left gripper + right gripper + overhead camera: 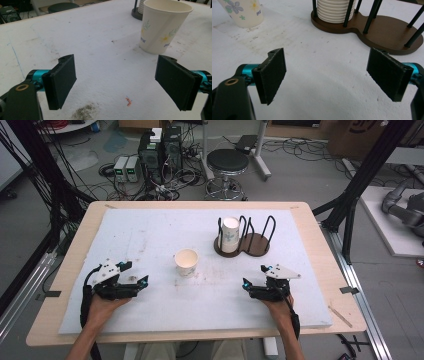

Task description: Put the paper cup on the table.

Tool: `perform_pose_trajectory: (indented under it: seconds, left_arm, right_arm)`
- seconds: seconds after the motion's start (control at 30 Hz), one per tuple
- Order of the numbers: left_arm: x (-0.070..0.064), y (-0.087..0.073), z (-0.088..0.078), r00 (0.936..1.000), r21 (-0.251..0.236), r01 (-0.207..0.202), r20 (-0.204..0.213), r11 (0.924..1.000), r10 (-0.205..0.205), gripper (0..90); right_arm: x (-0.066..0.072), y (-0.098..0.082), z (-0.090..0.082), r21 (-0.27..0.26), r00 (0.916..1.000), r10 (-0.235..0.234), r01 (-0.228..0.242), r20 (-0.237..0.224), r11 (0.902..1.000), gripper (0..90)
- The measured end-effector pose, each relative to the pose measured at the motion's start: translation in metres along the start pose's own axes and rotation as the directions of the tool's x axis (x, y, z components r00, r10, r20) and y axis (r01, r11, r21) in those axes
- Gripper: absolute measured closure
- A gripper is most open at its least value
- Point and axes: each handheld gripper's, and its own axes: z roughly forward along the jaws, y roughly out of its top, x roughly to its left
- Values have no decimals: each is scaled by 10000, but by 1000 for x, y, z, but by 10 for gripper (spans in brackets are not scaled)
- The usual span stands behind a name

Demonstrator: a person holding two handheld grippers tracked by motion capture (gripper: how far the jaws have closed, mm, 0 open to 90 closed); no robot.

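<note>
High view: loose paper cup [186,261] stands mid-mat, at 8 o'clock from the cup rack [243,240]; nothing grasped yet, likely still to rack.
Left gripper [116,82] view: jaws released, cup at 1 o'clock.
Right gripper [334,77] view: jaws released, rack at 1 o'clock.

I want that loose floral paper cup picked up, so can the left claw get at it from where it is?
Probably yes. The left claw is open, and bare white foam mat lies between it and the upright floral paper cup; nothing stands in the way.
</note>
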Motion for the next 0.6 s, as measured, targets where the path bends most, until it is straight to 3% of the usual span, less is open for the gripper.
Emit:
perform_pose_trajectory:
  seconds: [0.13,0.4,0.6]
  left_arm:
    - [0,-2,-2,9997,-253,121,-194,9996,-126,171]
    - [-1,-3,-3,10000,-372,-7,-74,9993,4,179]
    - [1,-4,-5,9999,-536,137,-70,9985,-141,191]
  right_arm:
    - [-1,-1,-1,-132,9999,106,-106,30,9999,164]
    - [-1,-1,-1,-54,9999,119,-119,82,9999,164]
    - [-1,-1,-1,-144,9998,177,-176,92,9997,164]
